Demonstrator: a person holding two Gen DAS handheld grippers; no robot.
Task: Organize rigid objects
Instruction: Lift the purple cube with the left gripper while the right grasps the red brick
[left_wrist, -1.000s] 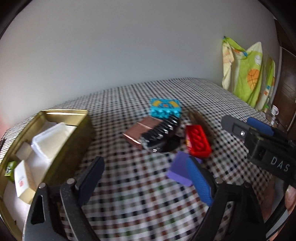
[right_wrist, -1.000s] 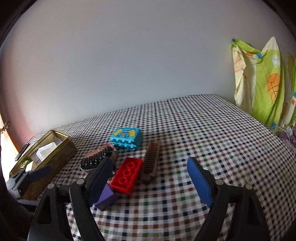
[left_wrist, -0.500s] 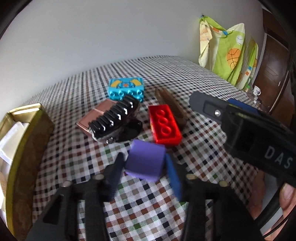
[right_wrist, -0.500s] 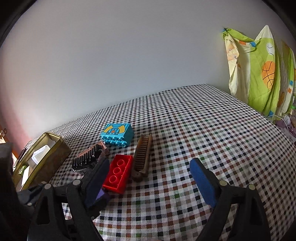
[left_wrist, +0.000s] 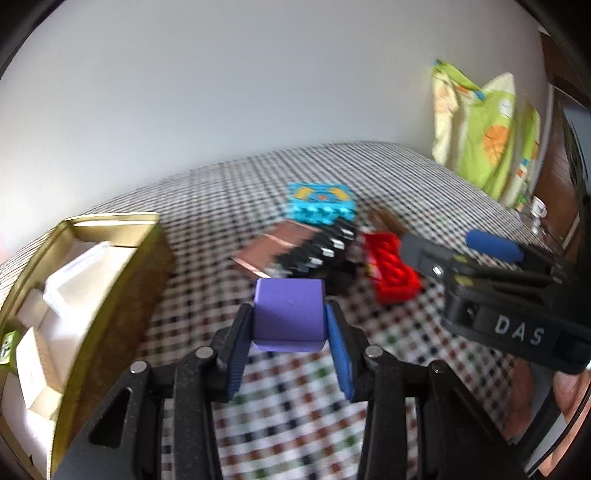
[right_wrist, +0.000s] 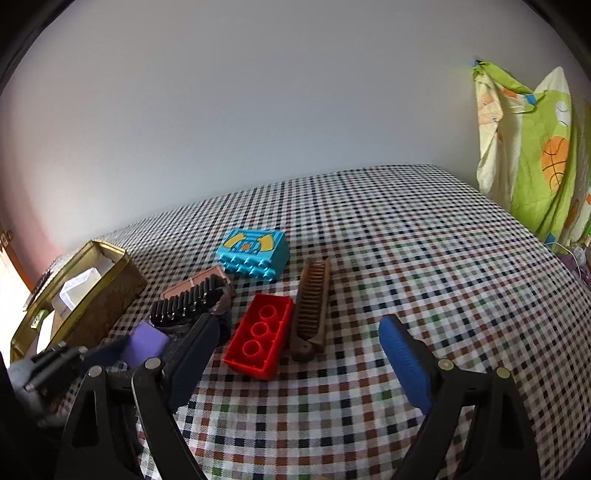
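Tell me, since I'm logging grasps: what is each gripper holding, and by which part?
The left gripper clamps the purple cube by its two opposite side faces. The right gripper is open and holds nothing.

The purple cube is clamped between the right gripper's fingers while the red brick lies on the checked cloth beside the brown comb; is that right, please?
Not quite: the left gripper clamps the purple cube, as the left wrist view shows. The right gripper stands open and empty. The red brick does lie on the checked cloth beside the brown comb.

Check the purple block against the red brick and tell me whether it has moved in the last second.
Yes. The purple block, which lay on the cloth by the red brick, is now clamped in the left tool and lifted off the cloth.
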